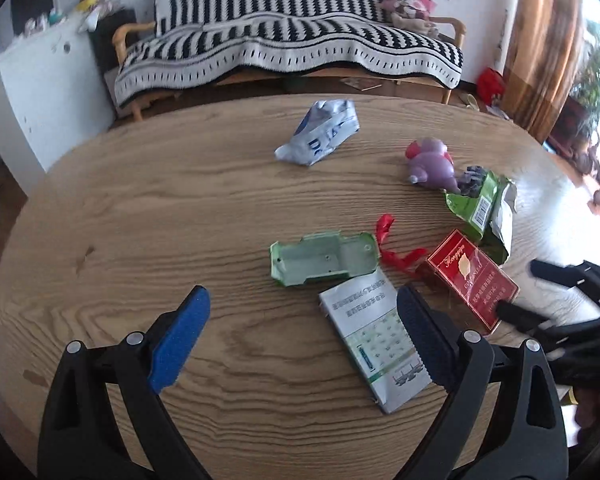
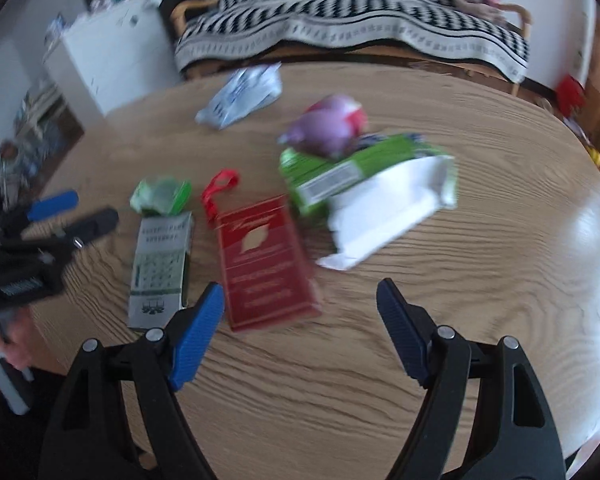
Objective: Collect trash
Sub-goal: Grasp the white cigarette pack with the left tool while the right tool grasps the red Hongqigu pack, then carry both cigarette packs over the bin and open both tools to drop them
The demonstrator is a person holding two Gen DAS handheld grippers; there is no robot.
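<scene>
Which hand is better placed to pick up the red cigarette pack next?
Right, probably. The red cigarette pack lies just ahead of the open right gripper. The left gripper, also open, faces the white leaflet box.

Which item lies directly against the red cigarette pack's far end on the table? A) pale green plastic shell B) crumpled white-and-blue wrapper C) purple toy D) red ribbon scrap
D: in the left wrist view the red ribbon scrap curls right up against the far end of the red cigarette pack; the wrapper, purple toy and green shell all lie clear of the pack.
</scene>
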